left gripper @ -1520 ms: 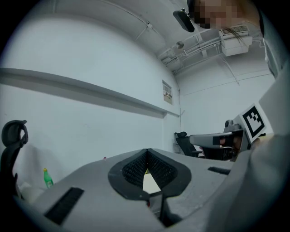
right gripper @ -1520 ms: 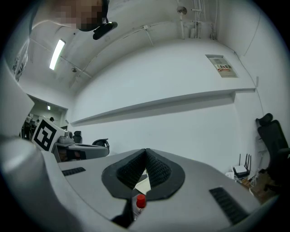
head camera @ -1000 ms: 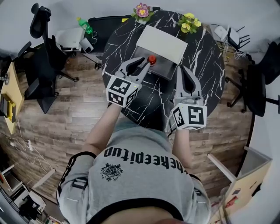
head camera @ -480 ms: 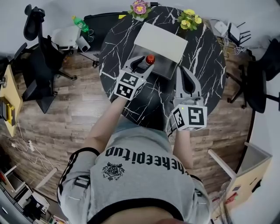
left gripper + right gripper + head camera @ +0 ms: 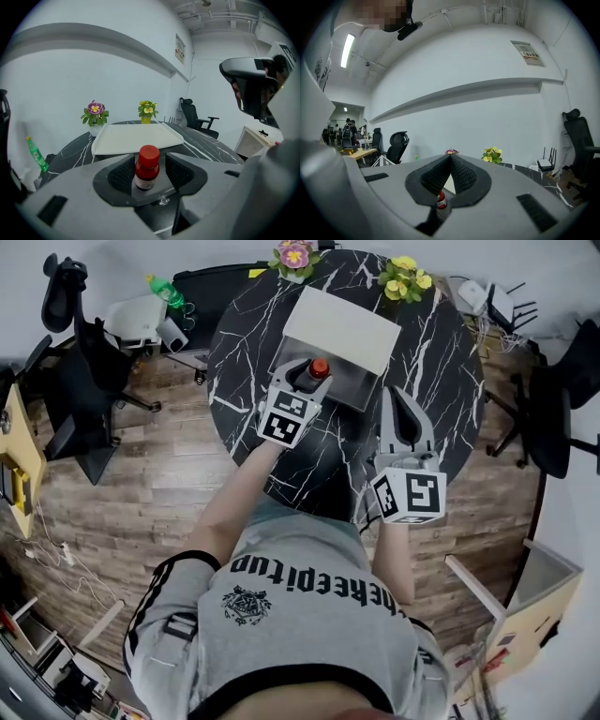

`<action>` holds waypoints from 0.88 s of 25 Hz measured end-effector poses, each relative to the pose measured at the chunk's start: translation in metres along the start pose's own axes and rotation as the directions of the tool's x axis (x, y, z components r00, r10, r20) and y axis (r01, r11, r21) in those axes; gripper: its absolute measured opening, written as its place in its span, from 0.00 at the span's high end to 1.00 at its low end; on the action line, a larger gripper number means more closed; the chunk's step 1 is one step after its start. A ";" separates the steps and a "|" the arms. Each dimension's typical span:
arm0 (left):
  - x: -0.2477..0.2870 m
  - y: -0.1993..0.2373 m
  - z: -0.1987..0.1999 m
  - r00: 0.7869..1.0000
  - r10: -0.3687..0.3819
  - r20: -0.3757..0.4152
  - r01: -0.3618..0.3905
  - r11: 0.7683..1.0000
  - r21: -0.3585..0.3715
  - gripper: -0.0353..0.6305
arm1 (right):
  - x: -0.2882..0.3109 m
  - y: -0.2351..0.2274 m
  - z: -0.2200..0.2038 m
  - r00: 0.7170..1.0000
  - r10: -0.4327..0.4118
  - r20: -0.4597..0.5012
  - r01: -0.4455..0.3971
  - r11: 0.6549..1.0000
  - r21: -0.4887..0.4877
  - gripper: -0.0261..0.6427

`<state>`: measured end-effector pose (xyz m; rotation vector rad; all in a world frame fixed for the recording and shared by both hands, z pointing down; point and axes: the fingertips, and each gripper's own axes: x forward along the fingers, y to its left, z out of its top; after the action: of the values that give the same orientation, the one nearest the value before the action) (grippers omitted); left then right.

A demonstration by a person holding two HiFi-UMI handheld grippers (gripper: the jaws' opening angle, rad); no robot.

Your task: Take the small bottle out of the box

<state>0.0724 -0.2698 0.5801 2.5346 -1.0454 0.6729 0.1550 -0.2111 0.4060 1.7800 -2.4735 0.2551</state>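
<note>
Just-opened L tool (image 5: 302, 381) round sm. btl (image 5: 148, 167)

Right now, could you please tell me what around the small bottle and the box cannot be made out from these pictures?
- Label print on the small bottle: too small to read, left gripper view.
- Whether its base rests inside the box: hidden by the left gripper, head view.
- Most of the bottle: behind the shut right gripper, right gripper view.
</note>
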 end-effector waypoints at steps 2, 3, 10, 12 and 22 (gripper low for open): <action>0.005 0.001 0.001 1.000 0.009 -0.004 -0.009 1.000 -0.001 0.67 | 0.000 -0.003 -0.003 1.000 -0.009 -0.006 0.009 1.000 0.004 0.96; 0.007 0.002 0.001 1.000 0.013 -0.010 -0.013 1.000 0.001 0.67 | 0.000 -0.005 -0.004 1.000 -0.013 -0.009 0.013 1.000 0.006 0.96; 0.025 0.004 -0.006 1.000 0.016 -0.024 -0.015 1.000 0.024 0.67 | 0.001 -0.006 -0.007 1.000 -0.009 -0.017 0.009 1.000 0.009 0.96; 0.024 0.007 -0.004 1.000 0.026 -0.016 -0.026 0.999 0.022 0.68 | 0.001 -0.006 -0.008 1.000 -0.012 -0.019 0.012 1.000 0.009 0.96; 0.014 0.004 -0.002 1.000 0.029 0.000 -0.029 0.999 0.046 0.74 | -0.002 0.000 -0.005 1.000 -0.011 -0.012 0.011 1.000 0.002 0.96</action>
<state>0.0781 -0.2800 0.5897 2.5617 -1.0809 0.7139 0.1560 -0.2085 0.4103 1.7871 -2.4557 0.2666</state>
